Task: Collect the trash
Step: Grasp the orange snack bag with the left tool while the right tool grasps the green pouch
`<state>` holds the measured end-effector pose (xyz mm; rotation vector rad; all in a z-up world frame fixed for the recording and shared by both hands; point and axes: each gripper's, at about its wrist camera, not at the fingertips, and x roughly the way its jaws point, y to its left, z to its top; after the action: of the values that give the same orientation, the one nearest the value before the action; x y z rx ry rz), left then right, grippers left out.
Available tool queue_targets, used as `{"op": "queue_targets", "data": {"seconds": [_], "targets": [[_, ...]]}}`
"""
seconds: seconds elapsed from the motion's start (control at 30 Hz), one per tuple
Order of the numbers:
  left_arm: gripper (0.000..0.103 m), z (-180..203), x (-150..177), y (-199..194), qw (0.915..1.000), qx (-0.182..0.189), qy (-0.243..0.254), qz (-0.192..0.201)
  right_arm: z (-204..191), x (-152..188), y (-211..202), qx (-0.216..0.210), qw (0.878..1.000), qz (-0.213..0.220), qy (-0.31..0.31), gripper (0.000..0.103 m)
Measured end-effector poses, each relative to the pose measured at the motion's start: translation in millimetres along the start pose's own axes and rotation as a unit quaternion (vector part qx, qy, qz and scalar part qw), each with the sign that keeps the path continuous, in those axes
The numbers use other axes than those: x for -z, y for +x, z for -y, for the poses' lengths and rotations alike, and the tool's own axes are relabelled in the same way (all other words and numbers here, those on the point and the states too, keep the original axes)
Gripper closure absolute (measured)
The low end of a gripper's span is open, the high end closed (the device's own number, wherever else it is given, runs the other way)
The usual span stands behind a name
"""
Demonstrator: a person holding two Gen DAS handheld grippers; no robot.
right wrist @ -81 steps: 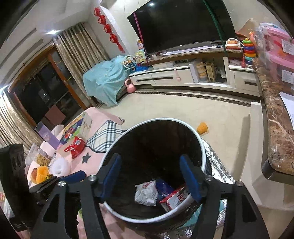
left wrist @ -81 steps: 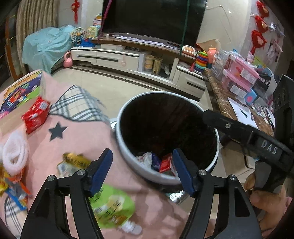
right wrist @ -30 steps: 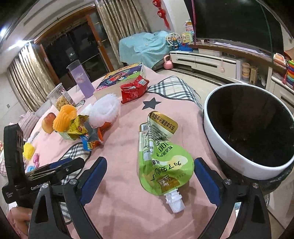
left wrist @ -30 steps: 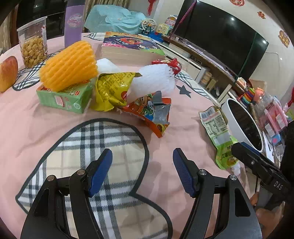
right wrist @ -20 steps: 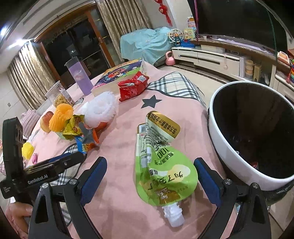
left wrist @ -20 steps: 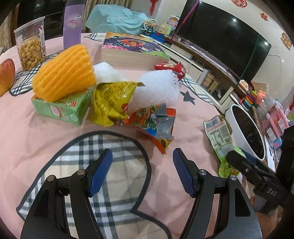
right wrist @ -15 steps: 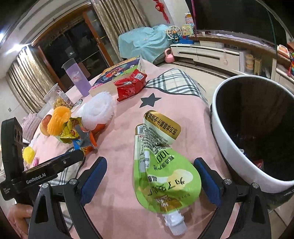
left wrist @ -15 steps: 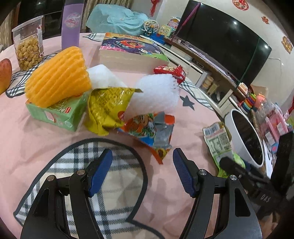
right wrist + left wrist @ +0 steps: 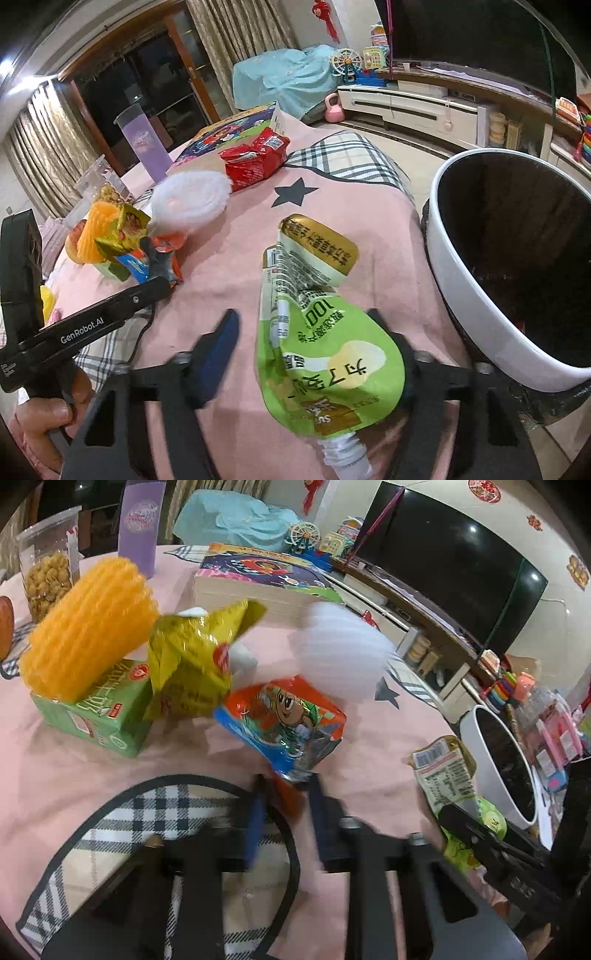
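A living room holds a bench under a pink cloth, with a white bin at its edge.

Left wrist view: the left tongs have just been closing and now pinch the near corner of the orange snack wrapper, which lies ahead of them beside a yellow wrapper.

Right wrist view: the right tongs have just been closing; their blurred jaws flank the green spout pouch, the right one at its edge, the left one apart. The bin stands just right.
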<state>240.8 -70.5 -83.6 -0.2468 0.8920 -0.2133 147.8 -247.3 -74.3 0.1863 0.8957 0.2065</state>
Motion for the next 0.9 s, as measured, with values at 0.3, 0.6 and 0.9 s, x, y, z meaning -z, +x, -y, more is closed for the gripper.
{"op": "queue_targets", "data": {"seconds": [0.3,0.6,0.9], "targets": [[0.099,8,17,-20,0.9996,0.011,0.026,0.001,1,12,-14,-0.030,0.999,0.006,0.014,0.067],[0.099,10,40,-49,0.9993,0.024,0.028,0.004,3,25,-36,-0.051,0.998,0.015,0.034,0.067],[0.099,41,47,-57,0.9969,0.045,0.064,0.000,16,28,-59,-0.046,0.997,0.036,0.050,0.067]]}}
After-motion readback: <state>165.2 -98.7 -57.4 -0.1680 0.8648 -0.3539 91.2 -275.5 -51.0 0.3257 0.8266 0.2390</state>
